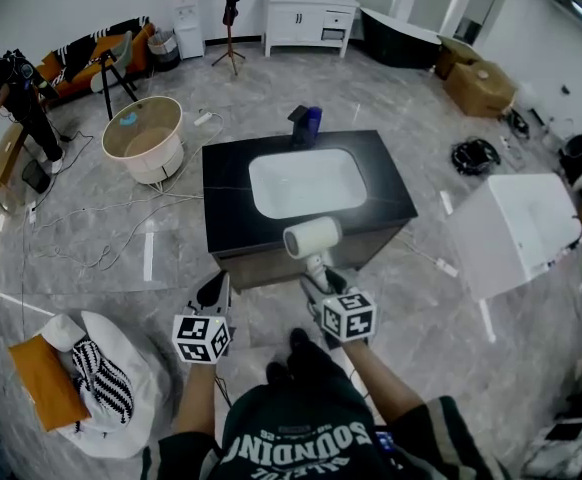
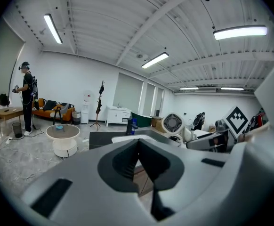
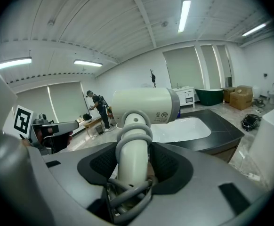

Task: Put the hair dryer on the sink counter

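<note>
My right gripper (image 1: 319,281) is shut on the handle of a white hair dryer (image 1: 311,238), which stands upright just in front of the near edge of the black sink counter (image 1: 229,178). In the right gripper view the hair dryer (image 3: 144,106) has its grey cord wound round the handle between the jaws of my right gripper (image 3: 133,171), with the counter (image 3: 224,121) beyond it. The white basin (image 1: 307,181) is set into the counter top. My left gripper (image 1: 214,290) hangs to the left, short of the counter. In its own view the left gripper (image 2: 139,163) is shut and holds nothing.
A dark blue object (image 1: 306,124) stands at the counter's far edge. A round white table (image 1: 143,138) is at the left and a white box (image 1: 516,230) at the right. Cables (image 1: 101,213) lie on the floor. A person (image 1: 16,93) stands far left.
</note>
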